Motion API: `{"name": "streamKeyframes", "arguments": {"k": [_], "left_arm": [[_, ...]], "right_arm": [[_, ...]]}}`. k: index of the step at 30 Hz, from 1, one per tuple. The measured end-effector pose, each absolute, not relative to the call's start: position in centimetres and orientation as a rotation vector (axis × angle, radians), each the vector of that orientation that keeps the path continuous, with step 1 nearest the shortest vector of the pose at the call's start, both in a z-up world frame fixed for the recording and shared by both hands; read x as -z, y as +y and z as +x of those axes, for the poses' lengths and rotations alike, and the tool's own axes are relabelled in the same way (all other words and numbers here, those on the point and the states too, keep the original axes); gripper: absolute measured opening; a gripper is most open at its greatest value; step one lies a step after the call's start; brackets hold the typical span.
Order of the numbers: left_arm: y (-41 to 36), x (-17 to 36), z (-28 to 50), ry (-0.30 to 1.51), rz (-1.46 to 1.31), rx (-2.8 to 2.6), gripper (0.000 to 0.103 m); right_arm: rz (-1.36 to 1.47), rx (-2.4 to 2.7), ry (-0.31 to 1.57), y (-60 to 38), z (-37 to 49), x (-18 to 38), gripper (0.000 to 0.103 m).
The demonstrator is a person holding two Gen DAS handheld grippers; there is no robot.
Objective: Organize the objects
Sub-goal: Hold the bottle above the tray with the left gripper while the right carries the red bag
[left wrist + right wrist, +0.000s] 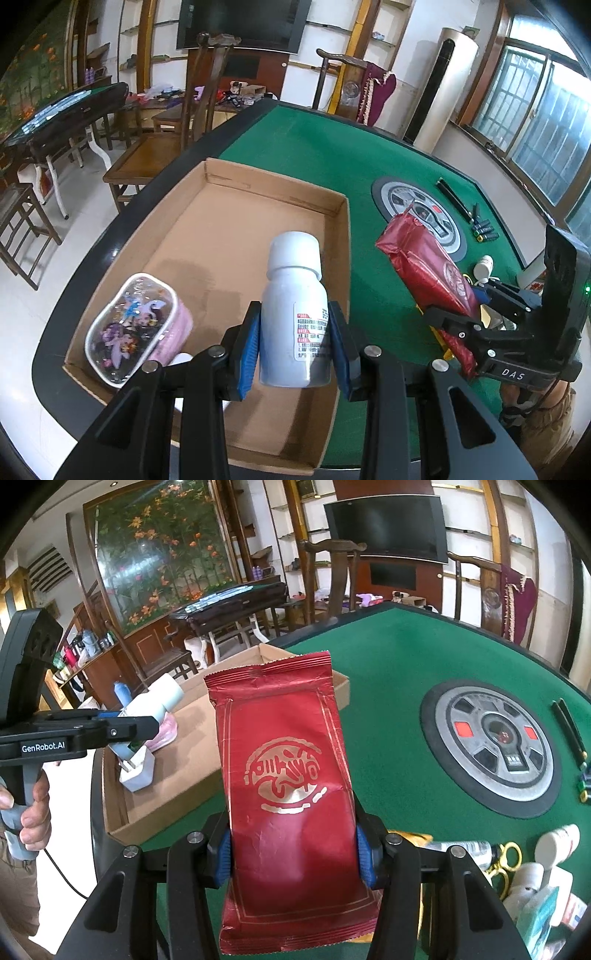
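My left gripper (295, 343) is shut on a white plastic bottle (293, 310) with a printed label, held over the open cardboard box (236, 221) on the green table (332, 147). A clear pouch with cartoon ponies (136, 328) lies in the box's near left corner. My right gripper (293, 853) is shut on a red foil packet (288, 775) with a gold emblem, held above the felt just right of the box (177, 760). The right wrist view also shows the left gripper (140, 723) with the bottle (162, 698), and a white plug adapter (138, 770) inside the box.
A round grey dial panel (491, 746) sits in the table's middle. Black sticks and small batteries (480, 229) lie beyond it. A heap of bottles, scissors and packets (535, 867) crowds the near right edge. Wooden chairs (155, 162) stand past the table. A hand (33, 805) grips the left handle.
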State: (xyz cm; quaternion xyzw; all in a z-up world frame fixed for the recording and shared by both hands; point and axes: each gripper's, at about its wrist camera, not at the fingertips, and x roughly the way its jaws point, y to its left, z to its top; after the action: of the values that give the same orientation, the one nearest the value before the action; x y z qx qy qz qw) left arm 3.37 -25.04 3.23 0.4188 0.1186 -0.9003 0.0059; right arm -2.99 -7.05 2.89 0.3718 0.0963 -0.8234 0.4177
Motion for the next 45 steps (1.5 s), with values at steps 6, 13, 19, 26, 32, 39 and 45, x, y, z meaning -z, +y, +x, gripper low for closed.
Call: {"name": "streamKeyframes", "arguments": {"k": [6, 13, 19, 26, 32, 39, 45], "left_arm": [[-26.7, -3.9, 3.9, 0.394, 1.273, 2.807, 0.033], [-28.3, -3.8, 3.6, 0.407, 1.265, 2.776, 0.033], [-29.5, -4.0, 3.4, 0.409, 1.261, 2.751, 0.033], [-29.6, -3.7, 2.9, 0.404, 1.27, 2.748, 0.033], [-29.6, -3.6, 1.9, 0.381, 1.291, 2.749, 0.033], [-30.0, -3.3, 1.2, 0.374, 1.316, 2.733, 0.033], [-31.0, -2.2, -0.4, 0.364, 1.356, 2.69, 0.033]], "right_arm": [[0.93, 2.053, 0.358, -9.0, -3.5, -4.1, 0.056], [0.92, 2.053, 0.457, -10.4, -4.6, -5.3, 0.056], [0.9, 2.067, 0.492, -11.3, -5.8, -6.1, 0.056], [0.879, 2.057, 0.571, -13.4, -6.8, -6.7, 0.056], [0.877, 2.021, 0.586, -14.9, -7.1, -6.5, 0.056], [0.928, 1.965, 0.595, -16.6, -7.9, -5.7, 0.056], [0.961, 1.935, 0.607, -18.6, -9.3, -5.1, 0.056]]}}
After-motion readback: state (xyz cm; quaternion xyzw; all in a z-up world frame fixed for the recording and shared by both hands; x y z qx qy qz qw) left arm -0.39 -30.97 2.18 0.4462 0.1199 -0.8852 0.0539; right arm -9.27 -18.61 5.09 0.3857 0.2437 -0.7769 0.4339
